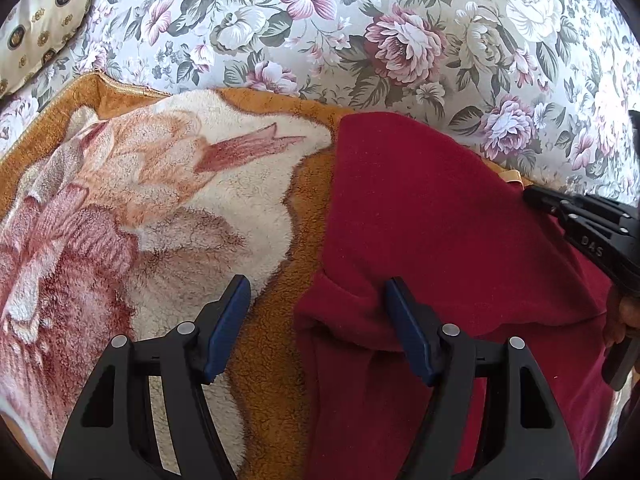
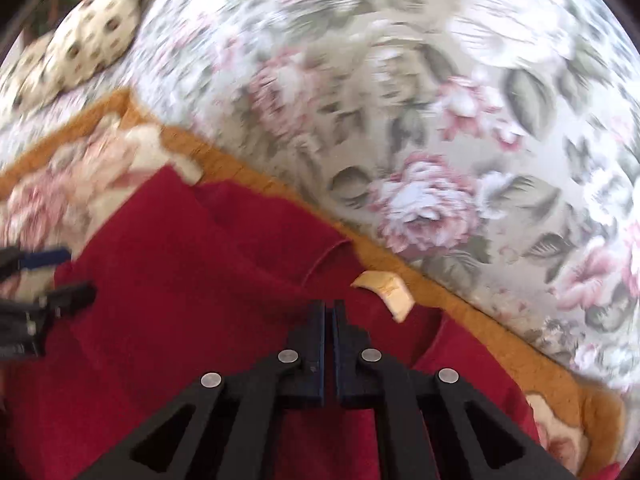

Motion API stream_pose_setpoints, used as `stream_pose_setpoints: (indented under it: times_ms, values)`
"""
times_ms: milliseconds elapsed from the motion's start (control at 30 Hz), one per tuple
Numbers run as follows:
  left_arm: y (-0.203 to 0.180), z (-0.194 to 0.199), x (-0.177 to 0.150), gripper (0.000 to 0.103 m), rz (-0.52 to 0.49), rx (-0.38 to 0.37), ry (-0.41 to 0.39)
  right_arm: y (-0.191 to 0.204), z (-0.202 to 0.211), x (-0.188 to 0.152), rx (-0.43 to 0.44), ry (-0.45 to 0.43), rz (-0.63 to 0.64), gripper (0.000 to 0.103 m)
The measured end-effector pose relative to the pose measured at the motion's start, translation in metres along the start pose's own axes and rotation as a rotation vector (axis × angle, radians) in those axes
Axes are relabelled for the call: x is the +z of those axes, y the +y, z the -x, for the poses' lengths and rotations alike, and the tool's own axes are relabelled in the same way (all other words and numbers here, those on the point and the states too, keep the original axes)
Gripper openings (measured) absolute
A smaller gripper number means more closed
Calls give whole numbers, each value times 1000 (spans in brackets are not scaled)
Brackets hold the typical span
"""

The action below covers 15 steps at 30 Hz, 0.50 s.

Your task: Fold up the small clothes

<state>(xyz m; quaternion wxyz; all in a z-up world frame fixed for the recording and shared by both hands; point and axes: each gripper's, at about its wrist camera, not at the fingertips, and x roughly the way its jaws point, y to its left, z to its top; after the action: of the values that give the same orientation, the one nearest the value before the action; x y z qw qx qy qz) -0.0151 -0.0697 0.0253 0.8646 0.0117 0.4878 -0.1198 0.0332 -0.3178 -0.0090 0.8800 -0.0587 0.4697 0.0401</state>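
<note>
A dark red garment (image 1: 432, 240) lies on a fleece blanket (image 1: 160, 200), partly folded with a raised fold at its near left edge. My left gripper (image 1: 318, 292) is open, its jaws straddling that left edge, one finger over the blanket and one on the cloth. My right gripper (image 2: 329, 308) is shut over the red garment (image 2: 180, 300); whether it pinches cloth is not visible. The right gripper also shows in the left wrist view (image 1: 592, 224) at the garment's right edge. The left gripper shows at the left of the right wrist view (image 2: 44, 280). A cream label (image 2: 386, 288) sticks up from the garment.
The orange and cream blanket (image 2: 500, 344) lies on a floral bedspread (image 1: 360, 28) that fills the far side. A cream patterned pillow (image 1: 36, 28) sits at the far left corner. The right wrist view is blurred by motion.
</note>
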Motion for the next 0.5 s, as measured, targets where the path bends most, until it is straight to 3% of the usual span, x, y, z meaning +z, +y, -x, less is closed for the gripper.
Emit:
stream_pose_setpoints:
  times_ms: [100, 200, 367, 500]
  values:
    - [0, 1, 0, 70, -4, 3, 2, 12, -13, -6, -60, 22, 42, 3]
    - [3, 3, 1, 70, 7, -3, 4, 10, 10, -8, -99, 3, 4, 12]
    - [1, 17, 2, 70, 5, -16, -50, -28, 78, -51, -159, -69, -209, 13]
    - [-9, 26, 1, 70, -30, -45, -88, -69, 87, -95, -314, 8, -384, 14]
